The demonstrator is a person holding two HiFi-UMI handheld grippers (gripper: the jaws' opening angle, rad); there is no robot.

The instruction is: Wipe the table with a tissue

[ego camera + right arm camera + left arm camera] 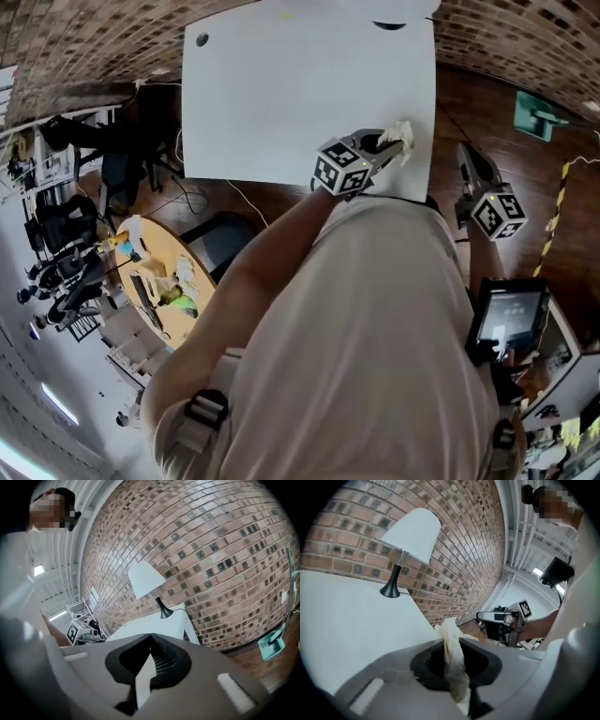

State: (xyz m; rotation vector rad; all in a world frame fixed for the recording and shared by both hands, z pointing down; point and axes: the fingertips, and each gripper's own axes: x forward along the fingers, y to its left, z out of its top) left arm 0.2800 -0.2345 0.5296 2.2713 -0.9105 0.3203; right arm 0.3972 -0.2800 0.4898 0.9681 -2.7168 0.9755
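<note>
The white table (281, 84) fills the top of the head view. A crumpled, soiled white tissue (401, 136) hangs just above the table's near right corner, and my left gripper (389, 145) is shut on it. In the left gripper view the tissue (451, 637) stands up between the jaws of the left gripper (452, 644), with the table (347, 620) to the left below it. My right gripper (466, 155) hangs off the table's right side over the wooden floor, its jaws shut and nothing in them. In its own view the right gripper (151, 637) faces the table (154, 623) and the brick wall.
A lamp with a white shade (410, 541) and black base stands at the table's far edge against the brick wall. A green dustpan (536, 114) lies on the floor at right. A round wooden table (159, 281) with small items is at left, a screen (511, 319) at lower right.
</note>
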